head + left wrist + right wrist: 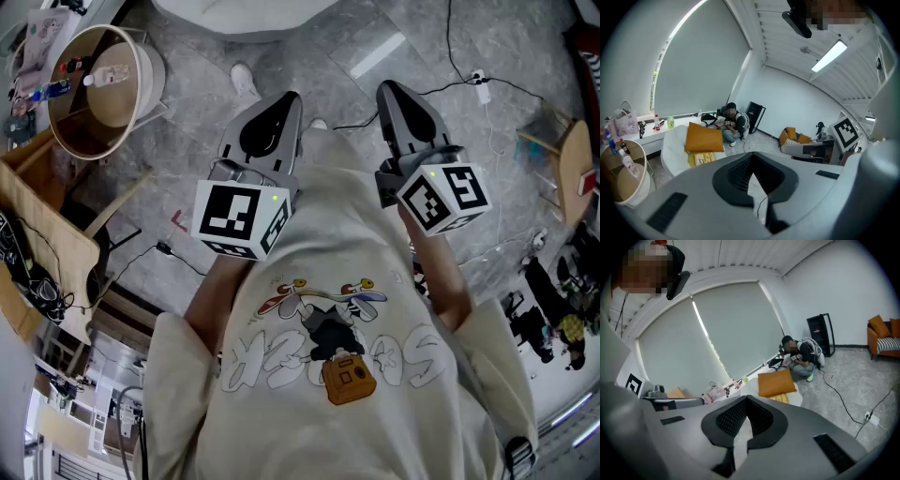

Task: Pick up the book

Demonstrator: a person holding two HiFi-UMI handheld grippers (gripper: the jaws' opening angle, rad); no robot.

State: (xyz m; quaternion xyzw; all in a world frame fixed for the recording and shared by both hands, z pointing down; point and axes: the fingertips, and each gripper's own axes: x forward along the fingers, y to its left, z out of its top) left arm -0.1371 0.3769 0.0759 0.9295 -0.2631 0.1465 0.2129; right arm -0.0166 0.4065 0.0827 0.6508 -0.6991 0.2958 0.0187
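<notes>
Head view: the left gripper (pixel 284 101) and the right gripper (pixel 392 91) are held side by side over a grey marble floor (pixel 187 178), both pointing slightly downward. The book is out of frame here. A round wooden tub table (pixel 141 98) with small bottles sits at upper left. The edge of a white beanbag seat (pixel 239 17) is cut off by the top border. A black cable runs to a white power strip (pixel 482 86).

Left gripper view: left gripper (pixel 751 158) has its jaws closed together, nothing between them. The thin yellow book with dark cover lettering (pixel 702 159) lies flat on the white beanbag seat (pixel 675 145), well ahead of the jaws. A square orange cushion (pixel 704 137) leans just above it, overlapping its upper edge. A person sitting on the floor (pixel 733 125) is beyond, beside a black cabinet (pixel 755 116). Lettering too small to read.

Right gripper view: right gripper (pixel 746 399), jaws likewise pressed together and empty. The yellow book (pixel 781 399) shows just below the orange cushion (pixel 776 383), its lower part cut off by the gripper's grey body. An orange sofa (pixel 882 336) is at far right, partly out of frame.
</notes>
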